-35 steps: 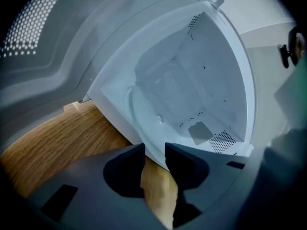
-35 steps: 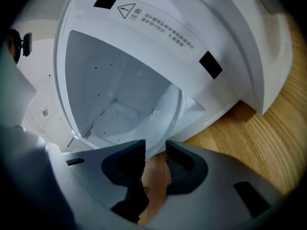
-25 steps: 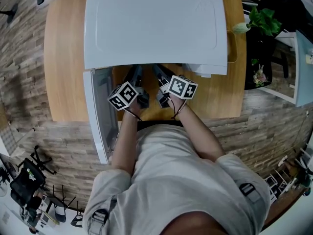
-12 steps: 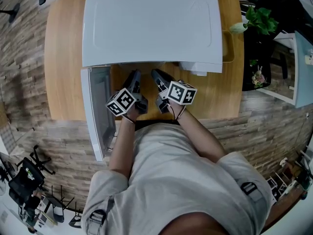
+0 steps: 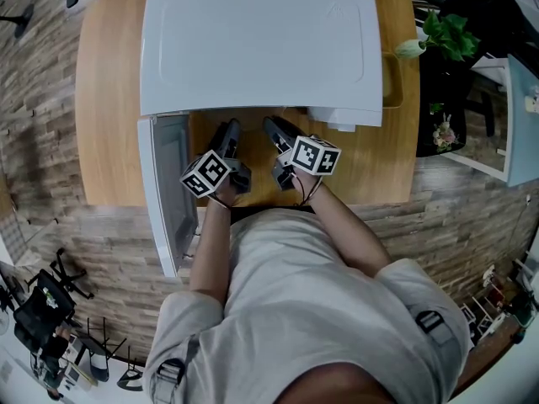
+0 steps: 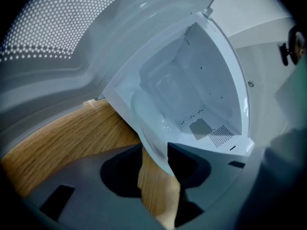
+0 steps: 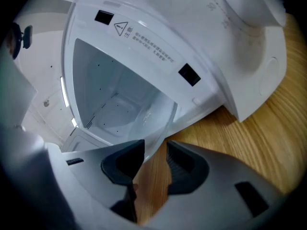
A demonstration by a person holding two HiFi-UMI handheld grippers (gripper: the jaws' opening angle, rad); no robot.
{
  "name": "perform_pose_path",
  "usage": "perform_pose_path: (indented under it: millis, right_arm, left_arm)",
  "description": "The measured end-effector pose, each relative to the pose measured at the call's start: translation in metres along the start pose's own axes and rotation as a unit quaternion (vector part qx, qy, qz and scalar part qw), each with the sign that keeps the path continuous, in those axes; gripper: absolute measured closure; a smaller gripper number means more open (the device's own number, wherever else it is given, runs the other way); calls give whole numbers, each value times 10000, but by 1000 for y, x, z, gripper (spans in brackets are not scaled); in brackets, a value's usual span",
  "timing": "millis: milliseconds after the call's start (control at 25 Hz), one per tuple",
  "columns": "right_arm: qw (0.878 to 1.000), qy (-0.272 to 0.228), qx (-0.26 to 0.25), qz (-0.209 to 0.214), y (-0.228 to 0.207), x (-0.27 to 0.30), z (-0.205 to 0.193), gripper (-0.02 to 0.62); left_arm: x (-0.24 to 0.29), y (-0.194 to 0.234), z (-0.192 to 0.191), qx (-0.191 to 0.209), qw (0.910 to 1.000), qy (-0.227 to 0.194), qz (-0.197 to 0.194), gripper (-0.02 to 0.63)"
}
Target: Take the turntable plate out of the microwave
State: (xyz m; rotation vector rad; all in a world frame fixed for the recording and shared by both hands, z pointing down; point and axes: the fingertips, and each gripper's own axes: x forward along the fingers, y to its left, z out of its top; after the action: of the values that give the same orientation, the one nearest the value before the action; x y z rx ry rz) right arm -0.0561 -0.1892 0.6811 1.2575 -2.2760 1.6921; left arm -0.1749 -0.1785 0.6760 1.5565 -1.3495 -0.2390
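Head view: left tool and right tool point at the open microwave on the table. Both tools' jaws have just been opening and now sit loose around the rim of the glass plate at the microwave's mouth.

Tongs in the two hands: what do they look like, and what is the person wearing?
The left tongs and right tongs are dark grey plastic with scooped tips. Each carries a white cube printed with black square patterns. The person wears a pale short-sleeved shirt and shoulder straps with buckles.
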Motion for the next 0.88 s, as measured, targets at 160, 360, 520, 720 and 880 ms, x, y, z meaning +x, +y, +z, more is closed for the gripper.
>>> perform_pose_path:
  millis: [160, 360, 520, 720, 880]
  right_arm:
    - [9999, -151, 47, -52, -6, 6, 15, 447]
    - [9999, -94, 49, -106, -10, 10, 18, 480]
    - [9998, -38, -111, -139, -11, 9, 19, 482]
    - [9998, 52, -144, -130, -9, 1, 14, 483]
    - [9998, 107, -95, -133, -10, -9, 6, 486]
  left_arm:
    - [9, 7, 6, 1, 10000, -33, 68, 428]
    - [14, 6, 5, -151, 9999, 24, -52, 453]
    - [13, 7, 6, -61, 10000, 19, -73, 456]
    - [4, 4, -4, -121, 9999, 74, -53, 456]
    - [-8, 5, -14, -172, 9998, 98, 46, 456]
